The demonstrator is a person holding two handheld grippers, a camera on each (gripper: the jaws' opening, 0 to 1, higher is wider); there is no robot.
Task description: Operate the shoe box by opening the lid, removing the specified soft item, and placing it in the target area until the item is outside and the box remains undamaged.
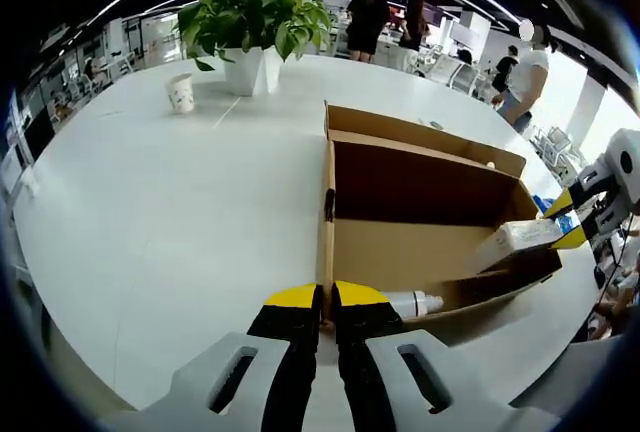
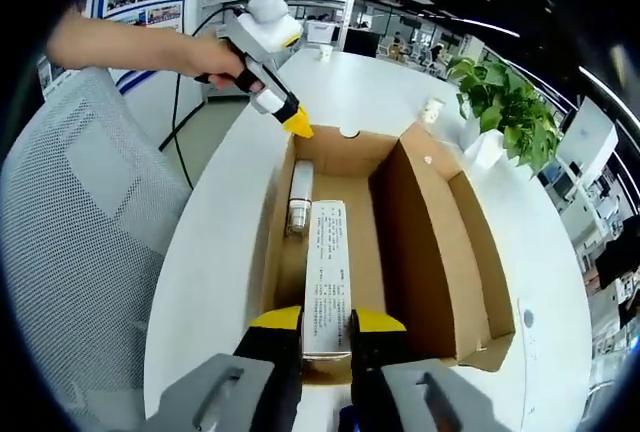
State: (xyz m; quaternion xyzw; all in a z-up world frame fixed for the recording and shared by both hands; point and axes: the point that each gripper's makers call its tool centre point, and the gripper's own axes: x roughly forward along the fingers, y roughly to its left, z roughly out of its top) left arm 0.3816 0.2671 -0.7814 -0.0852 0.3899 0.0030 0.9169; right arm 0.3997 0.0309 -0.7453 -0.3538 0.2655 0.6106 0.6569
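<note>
An open brown shoe box (image 1: 430,252) lies on the white table, its lid (image 1: 425,137) folded back. My left gripper (image 1: 327,297) is shut on the top edge of the box's end wall; in the right gripper view it (image 2: 298,124) pinches the far wall, held by a hand. Inside the box (image 2: 425,242) lie a long white printed carton (image 2: 325,262) and a clear bottle with a white cap (image 2: 298,197). My right gripper (image 2: 327,319) is shut on the carton's near end. From the left gripper view, the right gripper (image 1: 565,220) holds the carton (image 1: 520,237), with the bottle (image 1: 415,302) beside it.
A potted plant (image 1: 255,22) and a paper cup (image 1: 181,92) stand at the table's far side. A grey mesh chair (image 2: 80,212) is beside the table edge. Several people stand in the office behind. Bare white table (image 1: 170,212) stretches left of the box.
</note>
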